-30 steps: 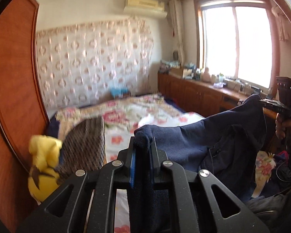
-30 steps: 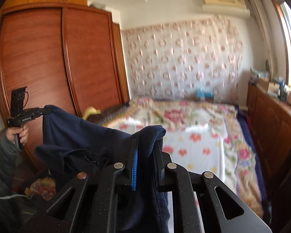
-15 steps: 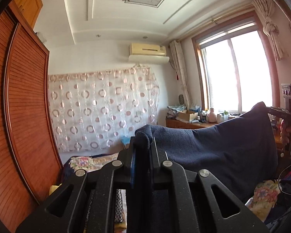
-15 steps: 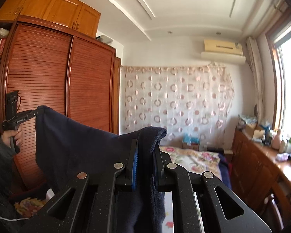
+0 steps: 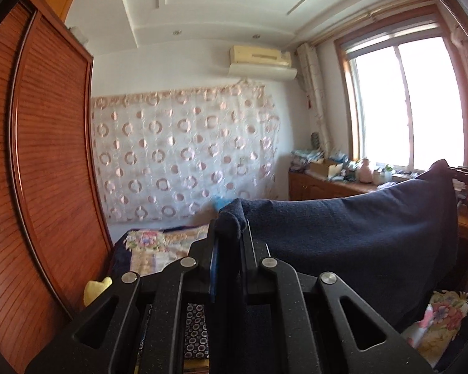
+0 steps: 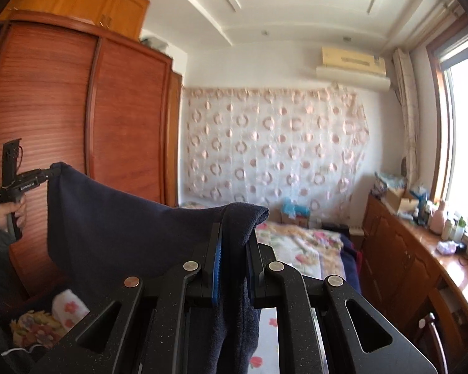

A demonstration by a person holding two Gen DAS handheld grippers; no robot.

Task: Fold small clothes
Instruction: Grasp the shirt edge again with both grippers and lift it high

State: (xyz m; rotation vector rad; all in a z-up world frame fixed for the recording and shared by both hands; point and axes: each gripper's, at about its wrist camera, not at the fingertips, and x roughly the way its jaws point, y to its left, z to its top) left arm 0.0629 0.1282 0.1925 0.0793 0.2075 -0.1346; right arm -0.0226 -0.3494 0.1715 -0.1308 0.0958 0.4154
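A dark navy fleece garment (image 5: 352, 237) hangs stretched in the air between my two grippers. My left gripper (image 5: 229, 233) is shut on one top corner of it, with cloth bunched above the fingers. In the right wrist view the same garment (image 6: 115, 227) spreads leftwards, and my right gripper (image 6: 234, 237) is shut on its other top corner. The left gripper (image 6: 51, 171) shows there at far left, held by a hand (image 6: 14, 213). At the right edge of the left wrist view the right gripper (image 5: 452, 171) pinches the far corner. The garment's lower part is hidden.
A bed with a floral cover (image 6: 299, 246) lies below and ahead. A tall wooden wardrobe (image 6: 78, 118) stands on the left. A wooden sideboard (image 6: 427, 261) with bottles and boxes runs under the window (image 5: 402, 115). A yellow plush toy (image 5: 96, 288) sits by the bed.
Both grippers have risen with the garment. Its top edge now hangs taut between them. The views tilted up from the bed, then dipped slightly.
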